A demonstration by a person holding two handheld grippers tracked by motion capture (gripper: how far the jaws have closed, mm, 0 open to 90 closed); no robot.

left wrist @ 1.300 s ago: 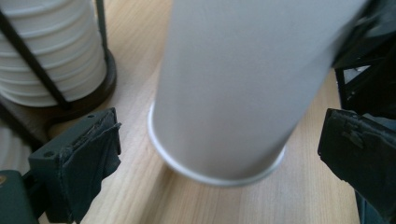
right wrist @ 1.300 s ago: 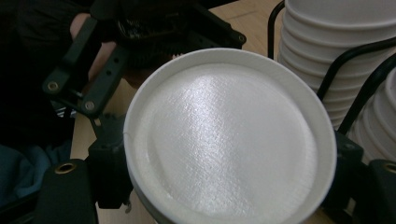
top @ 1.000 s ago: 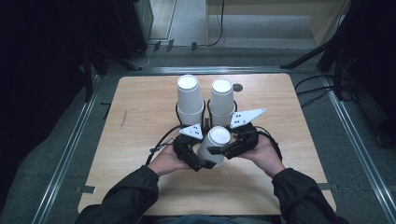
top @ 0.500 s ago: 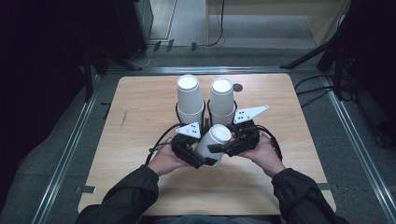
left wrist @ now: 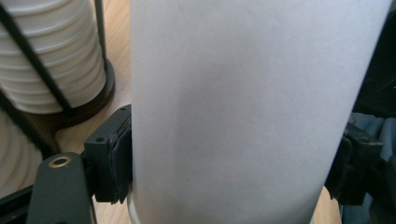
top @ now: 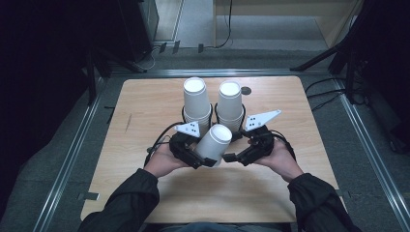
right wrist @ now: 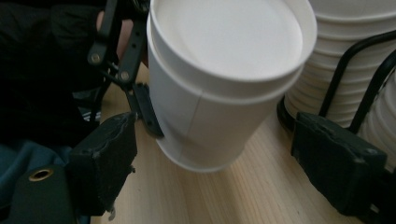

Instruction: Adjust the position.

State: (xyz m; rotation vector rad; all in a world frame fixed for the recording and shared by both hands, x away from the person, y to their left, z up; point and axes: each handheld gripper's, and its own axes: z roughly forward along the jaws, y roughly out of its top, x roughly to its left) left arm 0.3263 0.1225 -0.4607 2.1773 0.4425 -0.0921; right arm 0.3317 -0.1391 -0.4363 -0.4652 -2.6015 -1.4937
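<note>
The left gripper (top: 205, 157) holds a white paper cup (top: 214, 144) between its jaws; both pads press on the cup wall. The cup is tilted, its lower rim off the wooden table (top: 145, 130), just in front of the two cup stacks (top: 197, 104). The right gripper (top: 237, 155) has just been opening; its jaws stand apart beside the cup, not touching it.

Left hand-held gripper (top: 203, 153) clamps tilted paper cup (top: 215, 144) above table (top: 145, 106)
</note>
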